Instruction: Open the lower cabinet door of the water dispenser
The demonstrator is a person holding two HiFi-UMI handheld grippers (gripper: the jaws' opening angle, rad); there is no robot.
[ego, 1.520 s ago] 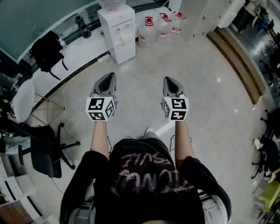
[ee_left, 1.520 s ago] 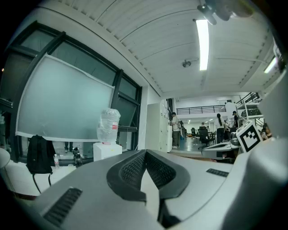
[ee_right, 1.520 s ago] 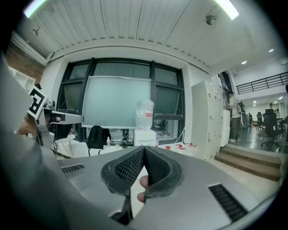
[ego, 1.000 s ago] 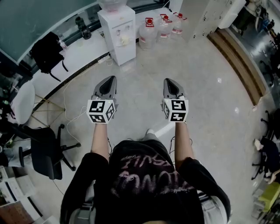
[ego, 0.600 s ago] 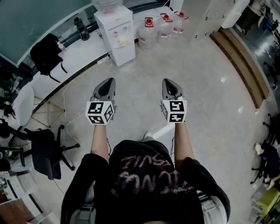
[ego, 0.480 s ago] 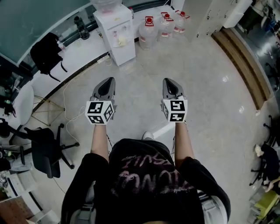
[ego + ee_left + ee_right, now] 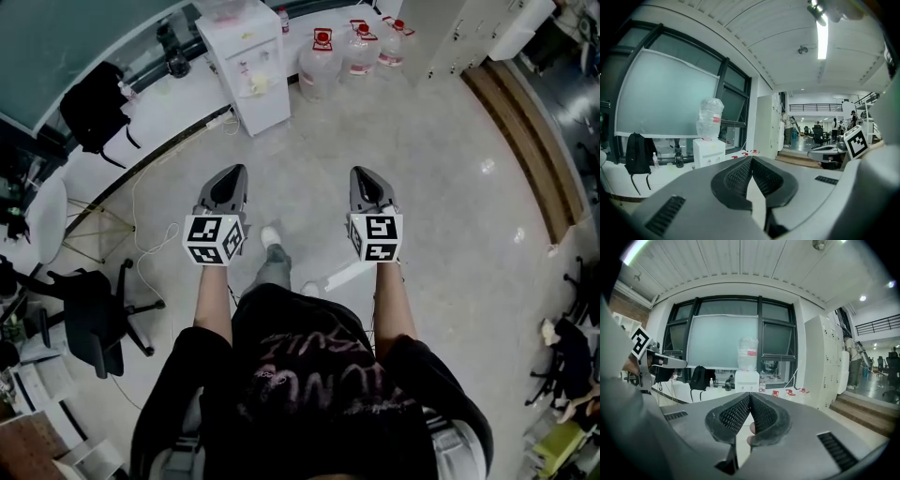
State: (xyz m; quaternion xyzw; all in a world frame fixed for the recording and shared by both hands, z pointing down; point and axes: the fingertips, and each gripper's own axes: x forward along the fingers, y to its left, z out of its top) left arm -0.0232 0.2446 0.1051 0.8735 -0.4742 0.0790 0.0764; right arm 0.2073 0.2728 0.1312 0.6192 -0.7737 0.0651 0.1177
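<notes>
Left hand-held gripper [image 7: 233, 176] and right hand-held gripper [image 7: 365, 176] are both closed on nothing, pads meeting, and held well short of the water dispenser [image 7: 246, 56]. It stands at the far edge of the floor [image 7: 441, 197], against the window wall, just beside spare water bottles [image 7: 321, 64]. Its lower cabinet door [image 7: 270, 105] looks shut. Closed jaws arriving there would likely only bump the door — they need to part first. A loose cable [image 7: 139, 211] trailing near the dispenser could catch a foot.

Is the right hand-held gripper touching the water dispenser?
Apart. The head view shows open floor between the right hand-held gripper and the water dispenser.
</notes>
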